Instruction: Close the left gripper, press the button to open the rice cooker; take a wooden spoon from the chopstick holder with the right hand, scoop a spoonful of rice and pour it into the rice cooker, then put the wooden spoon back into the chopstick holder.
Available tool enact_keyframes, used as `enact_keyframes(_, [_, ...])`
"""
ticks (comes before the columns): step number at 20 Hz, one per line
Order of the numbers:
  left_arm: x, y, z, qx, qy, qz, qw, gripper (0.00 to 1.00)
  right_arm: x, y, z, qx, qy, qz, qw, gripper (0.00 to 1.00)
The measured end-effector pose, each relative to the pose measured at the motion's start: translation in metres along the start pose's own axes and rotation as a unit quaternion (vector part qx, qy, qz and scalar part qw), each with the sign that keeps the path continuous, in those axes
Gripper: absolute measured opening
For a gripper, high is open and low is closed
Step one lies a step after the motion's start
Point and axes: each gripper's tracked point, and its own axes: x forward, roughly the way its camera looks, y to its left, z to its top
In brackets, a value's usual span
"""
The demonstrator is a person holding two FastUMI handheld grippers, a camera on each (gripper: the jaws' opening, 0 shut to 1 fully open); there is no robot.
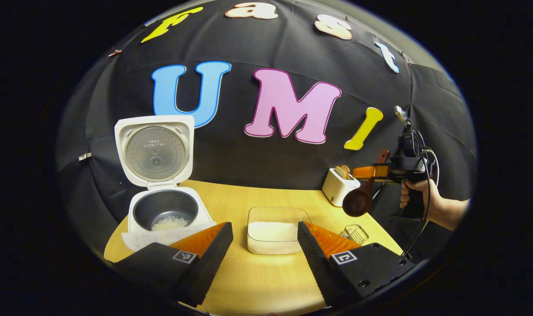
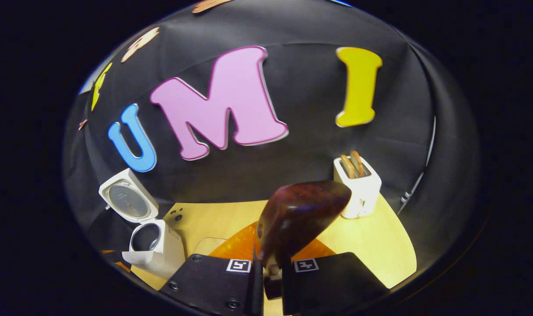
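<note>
The white rice cooker [image 1: 170, 206] stands open at the table's left, lid [image 1: 154, 151] upright, with a little rice [image 1: 170, 223] in its dark pot. A clear dish of rice [image 1: 273, 230] sits mid-table, straight ahead of my open left gripper [image 1: 264, 248], which holds nothing. To the right, a hand holds my right gripper [image 1: 369, 172] shut on the wooden spoon [image 1: 358, 201]. The spoon hangs bowl down above the wire chopstick holder [image 1: 355, 233]. In the right gripper view the spoon's bowl [image 2: 299, 215] looms close above the fingers [image 2: 231, 276] clamped on its handle. The cooker [image 2: 150, 239] lies far left there.
A white toaster [image 1: 338, 186] with bread stands at the back right, behind the spoon, and appears in the right gripper view as the toaster [image 2: 358, 186]. A sheet of paper [image 1: 148, 239] lies in front of the cooker. The wooden table [image 1: 257, 281] ends near the holder.
</note>
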Motion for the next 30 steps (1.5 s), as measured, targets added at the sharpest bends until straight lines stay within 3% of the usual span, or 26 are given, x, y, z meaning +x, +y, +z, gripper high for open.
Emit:
enact_keyframes(10, [0.002, -0.015, -0.016, 0.001, 0.014, 0.043, 0.999, 0.96, 0.022, -0.104, -0.072, 0.051, 0.037, -0.070, 0.996, 0.20])
enact_keyframes(19, [-0.024, 0.013, 0.005, 0.005, -0.008, 0.130, 0.991, 0.96, 0.038, -0.110, -0.134, 0.041, 0.076, -0.072, 0.994, 0.20])
enact_keyframes(23, [-0.034, 0.021, 0.016, -0.012, -0.022, 0.150, 0.988, 0.95, 0.039, -0.115, -0.156, 0.051, 0.105, -0.081, 0.990, 0.21])
enact_keyframes(24, [-0.037, 0.024, 0.020, -0.021, -0.027, 0.152, 0.988, 0.95, 0.039, -0.117, -0.160, 0.051, 0.112, -0.085, 0.989, 0.11])
enact_keyframes(27, [-0.046, 0.039, 0.032, -0.026, -0.047, 0.164, 0.985, 0.95, 0.037, -0.110, -0.164, 0.060, 0.119, -0.075, 0.988, 0.08])
enact_keyframes(28, [-0.049, 0.047, 0.035, -0.025, -0.050, 0.169, 0.984, 0.96, 0.033, -0.106, -0.159, 0.061, 0.117, -0.072, 0.989, 0.11])
enact_keyframes(30, [-0.053, 0.061, 0.039, -0.027, -0.057, 0.177, 0.982, 0.95, 0.026, -0.103, -0.156, 0.061, 0.116, -0.073, 0.989, 0.34])
